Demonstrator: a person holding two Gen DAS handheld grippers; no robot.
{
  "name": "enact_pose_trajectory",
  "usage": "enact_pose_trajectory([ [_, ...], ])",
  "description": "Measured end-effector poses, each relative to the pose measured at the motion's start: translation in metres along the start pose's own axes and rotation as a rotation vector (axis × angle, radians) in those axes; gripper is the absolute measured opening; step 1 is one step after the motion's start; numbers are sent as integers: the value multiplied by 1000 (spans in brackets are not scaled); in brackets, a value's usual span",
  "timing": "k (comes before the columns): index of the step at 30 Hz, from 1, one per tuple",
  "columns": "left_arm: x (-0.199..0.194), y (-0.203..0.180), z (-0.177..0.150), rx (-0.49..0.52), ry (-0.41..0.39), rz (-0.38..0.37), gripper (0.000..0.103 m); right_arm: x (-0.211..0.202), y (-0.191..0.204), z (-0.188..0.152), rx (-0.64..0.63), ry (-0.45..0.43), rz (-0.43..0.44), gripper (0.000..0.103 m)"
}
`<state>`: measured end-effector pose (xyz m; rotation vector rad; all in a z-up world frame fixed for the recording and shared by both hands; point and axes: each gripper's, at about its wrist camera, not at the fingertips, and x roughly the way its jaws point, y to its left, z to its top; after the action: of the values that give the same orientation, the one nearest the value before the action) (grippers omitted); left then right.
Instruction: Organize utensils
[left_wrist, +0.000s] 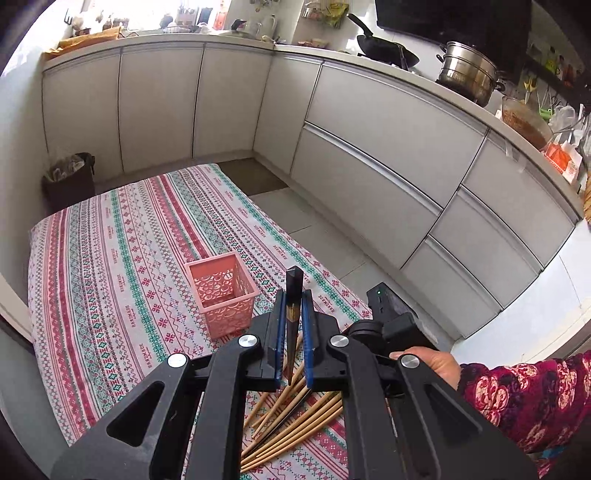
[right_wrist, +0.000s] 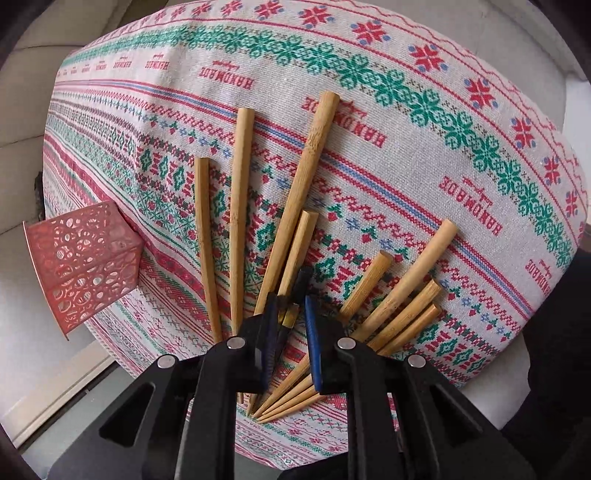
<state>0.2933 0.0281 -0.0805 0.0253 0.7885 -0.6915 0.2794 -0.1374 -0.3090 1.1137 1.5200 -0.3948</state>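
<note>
Over the patterned tablecloth's (left_wrist: 110, 236) near edge, both tongs, left gripper (left_wrist: 293, 321) and right gripper (right_wrist: 291, 319), each pinch a dark lacquered chopstick (left_wrist: 294, 295) (second dark chopstick (right_wrist: 291, 314) gripped off-centre), which may slip short of the pink perforated plastic basket (left_wrist: 223, 295).

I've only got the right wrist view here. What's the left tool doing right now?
Observer: The left tool is shut on a dark chopstick, held above the bamboo chopsticks.
Operator: I only see the side of the pink basket. Anything in it?
Observer: It stands upright on the tablecloth, open top showing, and nothing is visible inside.
</note>
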Motion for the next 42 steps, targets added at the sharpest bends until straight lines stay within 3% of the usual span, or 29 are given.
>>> enact_pose_trajectory([
  [4,-8,-4,3,-16,-29,-6,7,3,-4,-9,-54,-38,62,10],
  [12,-29,-21,1,-94,-86,53,7,-28,-4,-64,-335,-209,154,10],
  [25,-78,-40,1,-133,-149,185,7,-144,-18,-112,-675,-505,288,7],
  [35,-93,-41,32,-131,-222,234,7,-221,-11,-132,-756,-648,315,7],
  [42,-64,-15,73,-136,-261,308,7,-277,15,-115,-751,-752,380,7],
])
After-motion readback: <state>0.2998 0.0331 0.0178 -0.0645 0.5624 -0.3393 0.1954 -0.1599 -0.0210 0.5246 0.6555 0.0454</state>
